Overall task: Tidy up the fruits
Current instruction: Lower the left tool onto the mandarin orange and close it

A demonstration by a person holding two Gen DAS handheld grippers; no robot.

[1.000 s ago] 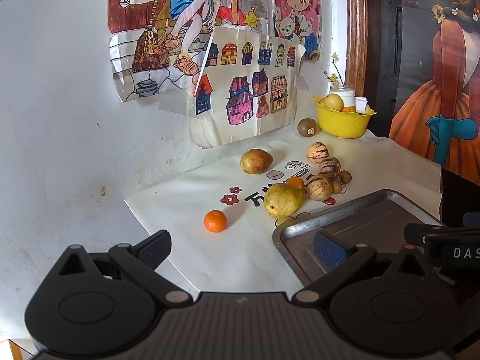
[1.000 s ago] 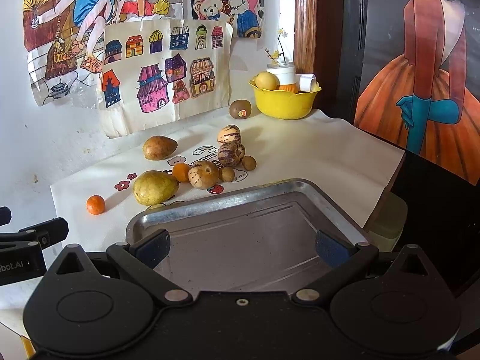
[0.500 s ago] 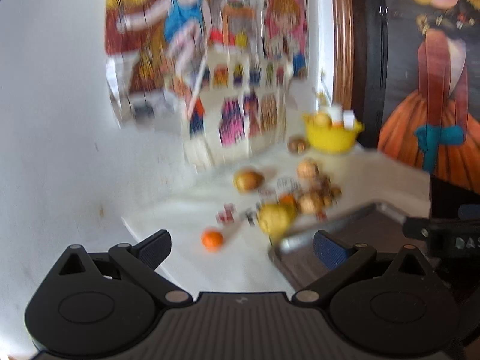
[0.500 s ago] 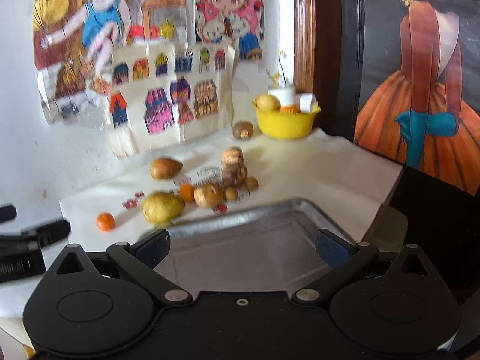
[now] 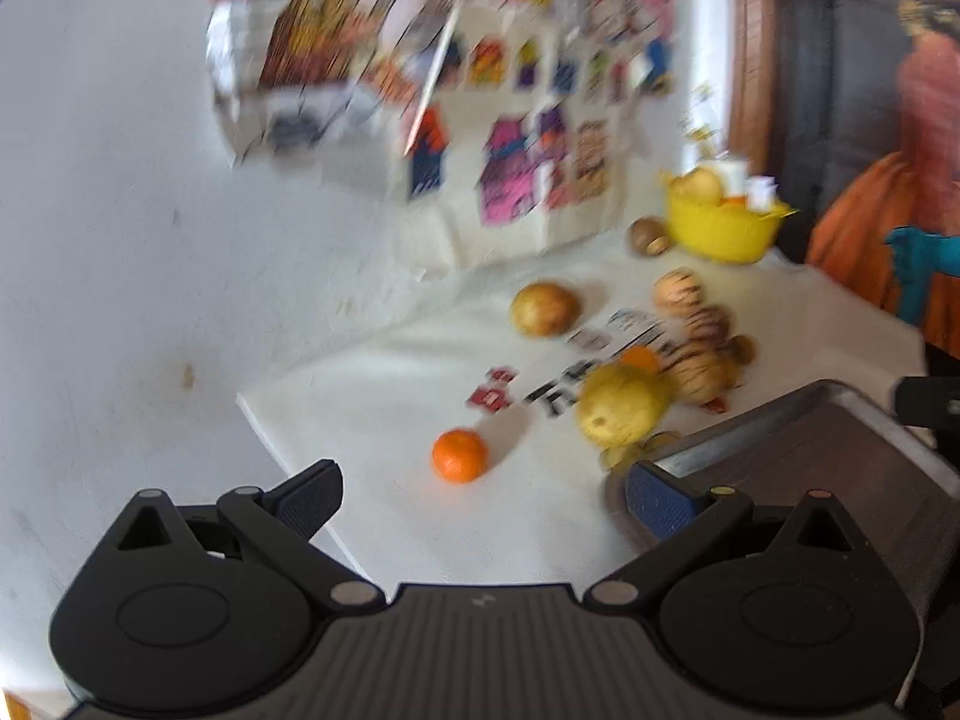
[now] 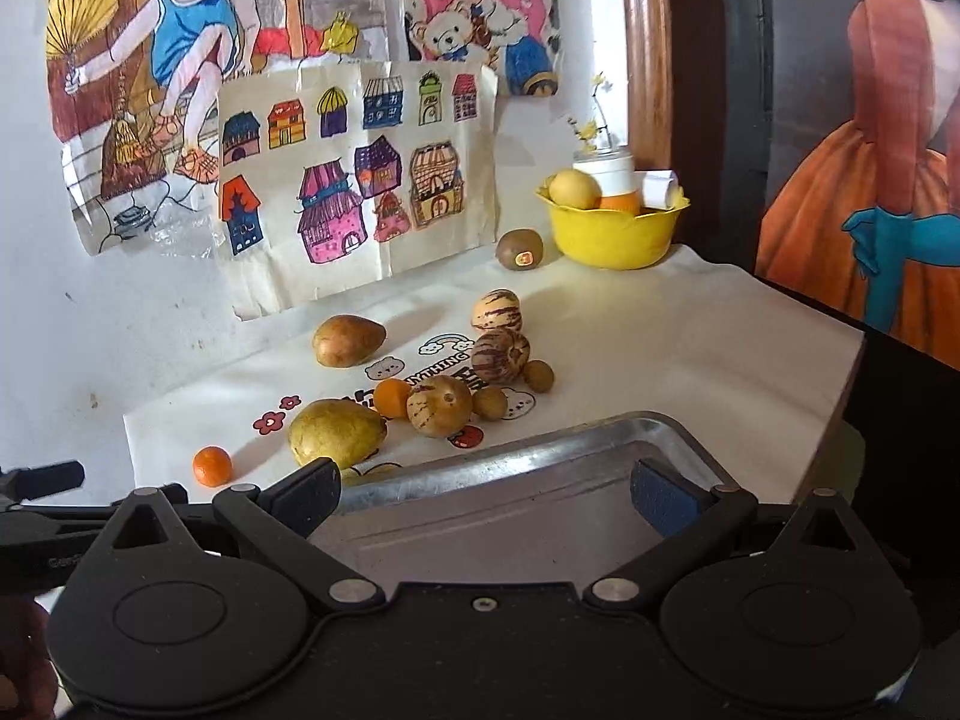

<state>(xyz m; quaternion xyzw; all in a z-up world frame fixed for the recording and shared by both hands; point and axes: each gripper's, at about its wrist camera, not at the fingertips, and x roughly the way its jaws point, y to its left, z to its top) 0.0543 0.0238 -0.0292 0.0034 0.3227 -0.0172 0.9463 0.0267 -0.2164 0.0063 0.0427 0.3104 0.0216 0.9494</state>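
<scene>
Both tools are wide open and hold nothing. The left tool [image 5: 483,495] hangs above the near left part of the white cloth [image 6: 660,330] that covers the tabletop; its view is motion-blurred. The right tool [image 6: 485,495] hangs over the near end of the metal tray [image 6: 540,516], which lies on the cloth and holds no fruit.

Fruit positions, right wrist view:
- A small mandarin [image 6: 212,465] lies alone near the left edge of the cloth. In the left wrist view it sits just ahead of the left tool, between its two fingers.
- A large yellow-green pear [image 6: 337,433] lies just beyond the tray's far left corner.
- A second mandarin [image 6: 393,397] lies between the pear and a striped pepino melon [image 6: 440,405], close against both.
- Two more striped pepino melons [image 6: 500,348] sit behind it in a row toward the wall.
- Two small brown fruits [image 6: 489,403] lie beside the melons, on their right.
- A brown pear [image 6: 348,340] lies apart, nearer the wall.
- A kiwi [image 6: 519,249] with a sticker lies just beside a yellow bowl [image 6: 612,234] at the far end of the cloth. The bowl holds a yellow fruit and a white-capped container.

Children's drawings [image 6: 354,180] hang on the wall behind the cloth.
</scene>
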